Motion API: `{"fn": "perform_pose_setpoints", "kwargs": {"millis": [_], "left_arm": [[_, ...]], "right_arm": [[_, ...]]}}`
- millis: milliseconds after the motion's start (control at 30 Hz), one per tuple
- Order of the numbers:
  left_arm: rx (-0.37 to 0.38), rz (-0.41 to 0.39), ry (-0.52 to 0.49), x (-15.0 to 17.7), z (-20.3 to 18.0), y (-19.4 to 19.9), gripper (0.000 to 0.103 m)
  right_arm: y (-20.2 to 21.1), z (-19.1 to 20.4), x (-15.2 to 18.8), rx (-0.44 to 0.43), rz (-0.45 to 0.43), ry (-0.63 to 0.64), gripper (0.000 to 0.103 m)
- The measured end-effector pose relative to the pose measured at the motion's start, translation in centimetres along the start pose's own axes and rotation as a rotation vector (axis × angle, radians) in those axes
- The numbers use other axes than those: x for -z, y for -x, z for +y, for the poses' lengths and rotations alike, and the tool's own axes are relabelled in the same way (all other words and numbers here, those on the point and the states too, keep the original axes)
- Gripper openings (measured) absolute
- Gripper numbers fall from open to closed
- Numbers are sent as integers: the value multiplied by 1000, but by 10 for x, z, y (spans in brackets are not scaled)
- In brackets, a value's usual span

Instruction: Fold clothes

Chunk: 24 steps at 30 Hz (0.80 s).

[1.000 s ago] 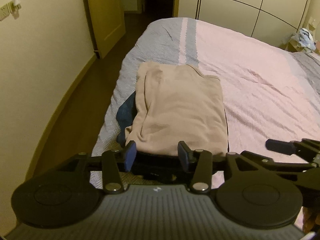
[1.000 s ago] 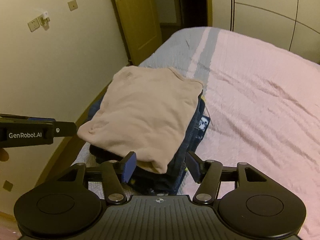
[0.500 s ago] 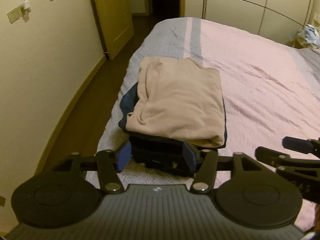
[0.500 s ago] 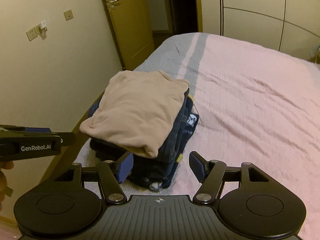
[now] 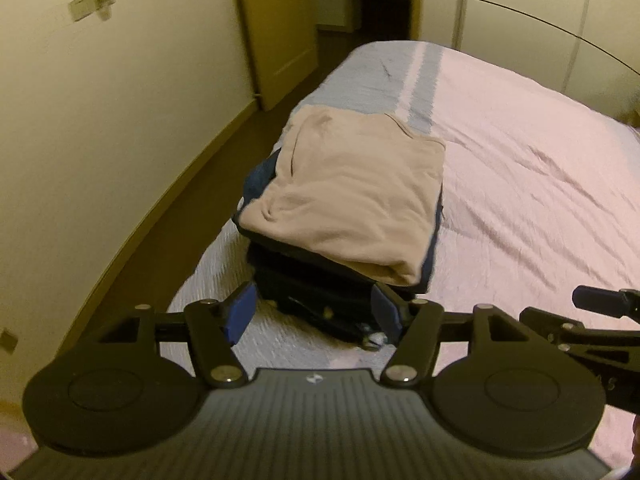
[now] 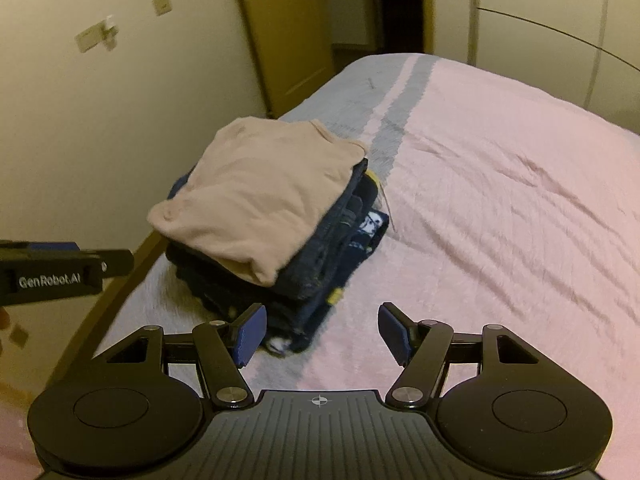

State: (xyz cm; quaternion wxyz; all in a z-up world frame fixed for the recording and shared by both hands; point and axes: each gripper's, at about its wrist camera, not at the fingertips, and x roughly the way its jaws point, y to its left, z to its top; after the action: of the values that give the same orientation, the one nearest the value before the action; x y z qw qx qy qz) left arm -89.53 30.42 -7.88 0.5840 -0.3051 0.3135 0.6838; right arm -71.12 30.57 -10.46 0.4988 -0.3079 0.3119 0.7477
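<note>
**While both tongs hang spread, the stack sits finished**

Left gripper [image 5: 314, 312] and right gripper [image 6: 320, 334] gape, holding nothing. Beige top [image 6: 260, 196] caps the dark folded clothes [image 6: 320, 268] near the bed [image 6: 500, 200] edge, likely stacked to free the bedspread.

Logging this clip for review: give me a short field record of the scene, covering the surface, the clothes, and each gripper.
surface: bed with pink cover and a grey stripe
clothes: one stack near the bed's edge
top item: folded beige garment
below it: dark blue folded clothes
left gripper: open, holding nothing, short of the stack
right gripper: open, holding nothing, short of the stack
loose clothes: none in view
</note>
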Motion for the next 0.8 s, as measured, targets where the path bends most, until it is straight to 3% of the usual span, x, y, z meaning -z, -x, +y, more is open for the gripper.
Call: {"fn": "perform_pose_setpoints", "kwargs": {"millis": [200, 467, 800], "left_arm": [[-82, 5, 161, 30, -66, 32, 60], [-162, 40, 283, 70, -153, 73, 60], [-232, 33, 396, 80, -210, 103, 60]], "right_arm": [[21, -57, 8, -76, 22, 168, 66], [48, -114, 18, -160, 57, 249, 66], [72, -174, 21, -255, 85, 350, 66]]}}
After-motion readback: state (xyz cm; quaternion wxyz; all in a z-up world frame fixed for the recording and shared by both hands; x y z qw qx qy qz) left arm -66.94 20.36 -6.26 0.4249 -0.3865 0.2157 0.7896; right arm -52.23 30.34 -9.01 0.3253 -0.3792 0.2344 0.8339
